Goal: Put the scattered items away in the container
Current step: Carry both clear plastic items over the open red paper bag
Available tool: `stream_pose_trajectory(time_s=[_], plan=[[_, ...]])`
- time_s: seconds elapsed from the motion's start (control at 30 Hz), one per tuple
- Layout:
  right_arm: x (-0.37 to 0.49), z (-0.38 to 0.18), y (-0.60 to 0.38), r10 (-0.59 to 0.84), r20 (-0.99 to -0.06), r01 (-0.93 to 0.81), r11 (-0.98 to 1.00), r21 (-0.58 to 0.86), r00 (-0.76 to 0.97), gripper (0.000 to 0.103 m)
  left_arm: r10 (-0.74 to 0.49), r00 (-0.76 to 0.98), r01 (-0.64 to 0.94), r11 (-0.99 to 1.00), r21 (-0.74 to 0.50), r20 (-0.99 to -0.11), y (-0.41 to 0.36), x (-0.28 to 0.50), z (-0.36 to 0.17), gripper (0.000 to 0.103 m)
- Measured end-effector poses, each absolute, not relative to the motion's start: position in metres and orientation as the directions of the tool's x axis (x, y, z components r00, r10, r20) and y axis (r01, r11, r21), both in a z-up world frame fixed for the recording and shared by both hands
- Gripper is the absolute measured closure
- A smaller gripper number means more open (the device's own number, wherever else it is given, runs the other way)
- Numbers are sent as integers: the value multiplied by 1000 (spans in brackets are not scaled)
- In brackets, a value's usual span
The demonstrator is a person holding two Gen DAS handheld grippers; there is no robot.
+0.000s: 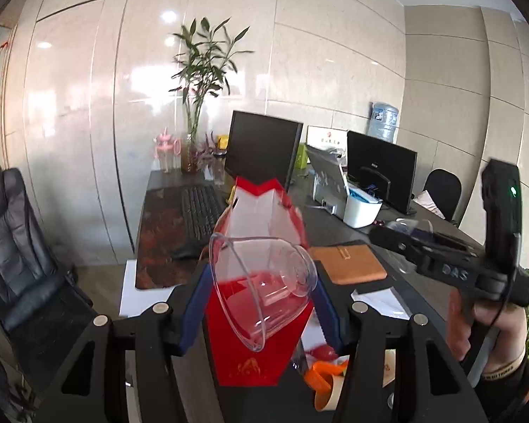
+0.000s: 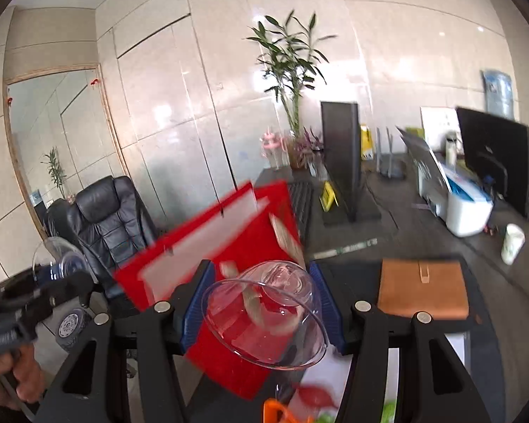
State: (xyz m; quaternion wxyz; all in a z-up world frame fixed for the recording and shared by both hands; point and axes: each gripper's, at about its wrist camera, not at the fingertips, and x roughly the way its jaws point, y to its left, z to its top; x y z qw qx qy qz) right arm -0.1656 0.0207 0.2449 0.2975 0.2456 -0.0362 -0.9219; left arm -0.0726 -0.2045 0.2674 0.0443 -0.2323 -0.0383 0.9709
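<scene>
Over the table (image 1: pixel 338 218), a tall red paper bag (image 1: pixel 250 345) gapes, light and floppy. My left gripper (image 1: pixel 261 282) and right gripper (image 2: pixel 264 313) each have jaws clamped on a clear plastic cup (image 1: pixel 264 285), slippery, thin-walled; I'd hold the rim.

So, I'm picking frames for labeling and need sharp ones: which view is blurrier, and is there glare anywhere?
Right wrist view: the red bag is motion-smeared, its edges streaked, though the clear bowl in the right claw stays fairly crisp. Left wrist view: sharper overall, the bag only lightly blurred. Both views: bright glare patches on the glossy wall panels, and strong fisheye bending at the edges.
</scene>
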Motion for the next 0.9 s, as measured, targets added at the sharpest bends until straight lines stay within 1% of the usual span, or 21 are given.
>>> stream_pose_trajectory(time_s=[0.1, 0.2, 0.3, 0.43, 0.53, 0.6, 0.73, 0.83, 0.9], plan=[[-183, 257, 14, -615, -429, 562, -786, 259, -662, 42, 91, -889, -68, -995, -66, -448, -200, -90, 276, 43], [-201, 259, 6, -607, -462, 550, -790, 270, -646, 42, 103, -871, -76, -994, -75, -480, -201, -112, 274, 43], [-215, 264, -5, -597, -480, 550, -796, 254, -643, 42, 98, -851, -73, -995, -69, -516, -200, -137, 267, 43], [-246, 274, -27, -564, -516, 548, -812, 202, -645, 42, 125, -837, -76, -991, -114, -533, -201, -164, 257, 43], [-264, 278, -43, -562, -525, 556, -809, 190, -639, 42, 112, -854, -91, -994, -66, -509, -193, -170, 258, 43], [-271, 280, -53, -567, -528, 561, -805, 193, -632, 42, 96, -850, -94, -995, -31, -518, -188, -177, 254, 43], [-287, 275, -74, -588, -551, 587, -783, 204, -592, 42, 118, -831, -109, -993, -49, -544, -188, -186, 242, 43], [-297, 265, -88, -599, -581, 601, -768, 221, -551, 42, 141, -824, -153, -988, -25, -548, -183, -186, 236, 43], [-300, 257, -94, -599, -593, 609, -763, 218, -538, 42, 132, -820, -157, -988, -3, -557, -181, -186, 233, 43]])
